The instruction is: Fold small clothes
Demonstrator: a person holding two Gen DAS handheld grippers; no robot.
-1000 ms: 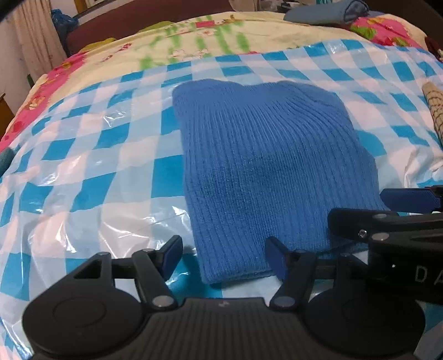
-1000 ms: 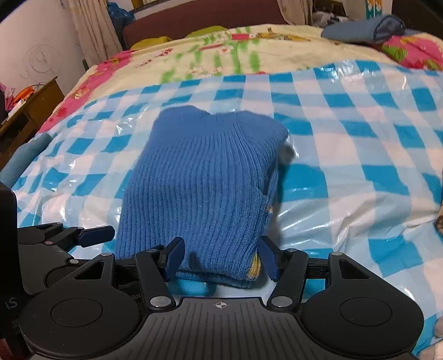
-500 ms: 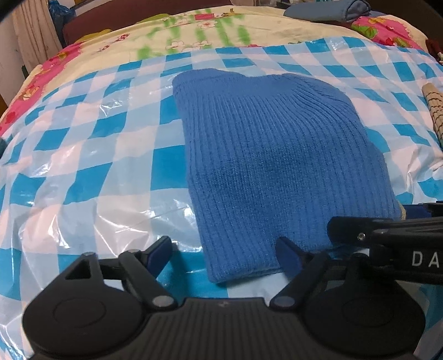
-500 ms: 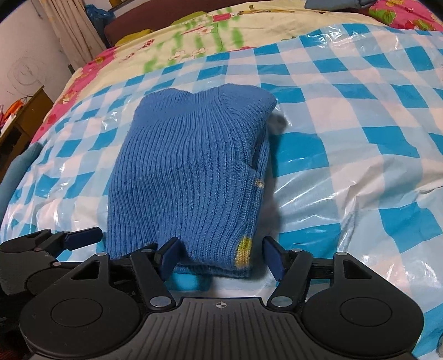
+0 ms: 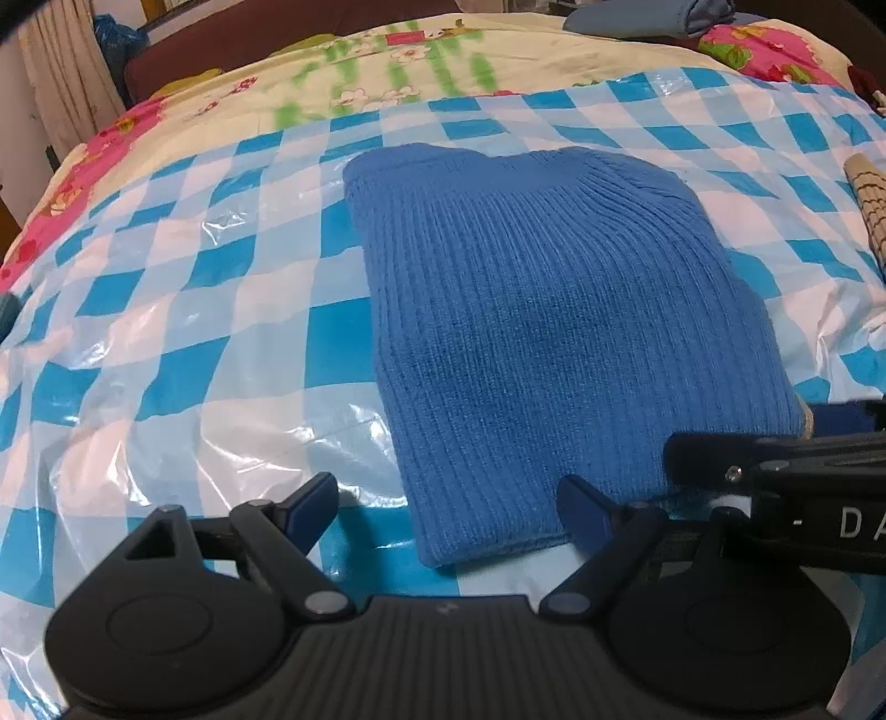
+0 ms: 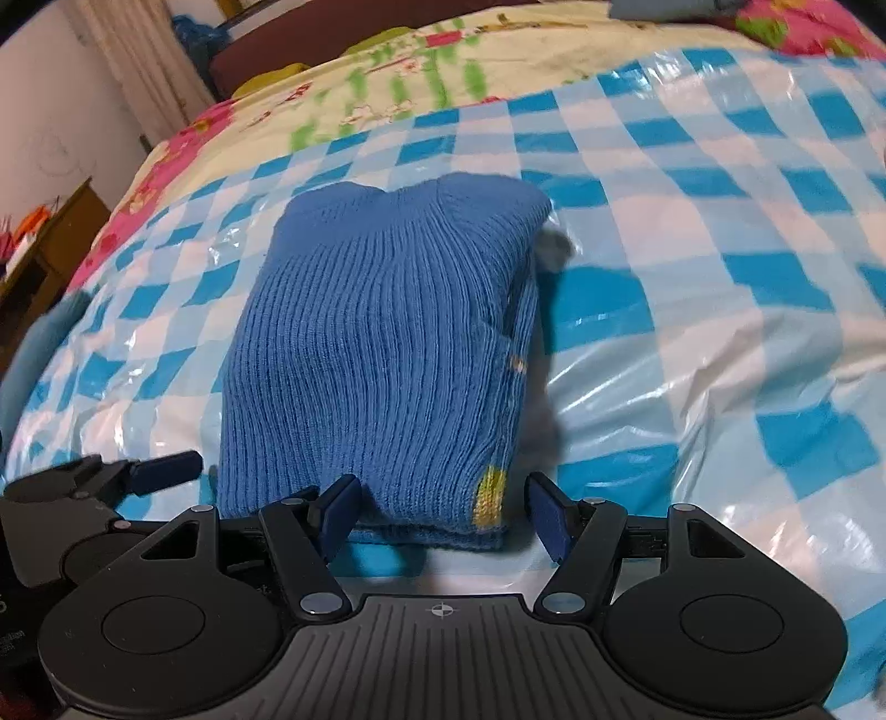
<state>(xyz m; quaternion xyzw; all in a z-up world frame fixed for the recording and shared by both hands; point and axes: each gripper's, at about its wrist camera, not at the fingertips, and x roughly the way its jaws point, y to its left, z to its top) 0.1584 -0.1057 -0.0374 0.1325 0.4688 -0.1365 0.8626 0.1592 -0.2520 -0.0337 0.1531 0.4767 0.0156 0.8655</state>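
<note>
A blue ribbed knit garment (image 5: 548, 343) lies folded flat on the blue-and-white checked plastic sheet (image 5: 166, 343); it also shows in the right wrist view (image 6: 382, 354), with a yellow patch at its near right corner. My left gripper (image 5: 448, 507) is open, its fingers either side of the garment's near left corner. My right gripper (image 6: 443, 512) is open, its fingers straddling the garment's near right edge. The right gripper shows at the right of the left wrist view (image 5: 775, 459), the left gripper at the left of the right wrist view (image 6: 111, 482).
The sheet covers a bed with a floral quilt (image 5: 387, 72). A folded grey-blue cloth (image 5: 648, 16) lies at the far end. A tan patterned item (image 5: 869, 199) sits at the right edge. A wooden cabinet (image 6: 50, 243) stands left of the bed.
Both grippers have moved forward and lower toward the garment's near edge, so it now sits between each pair of fingers. The garment has not moved. Both stay open.
</note>
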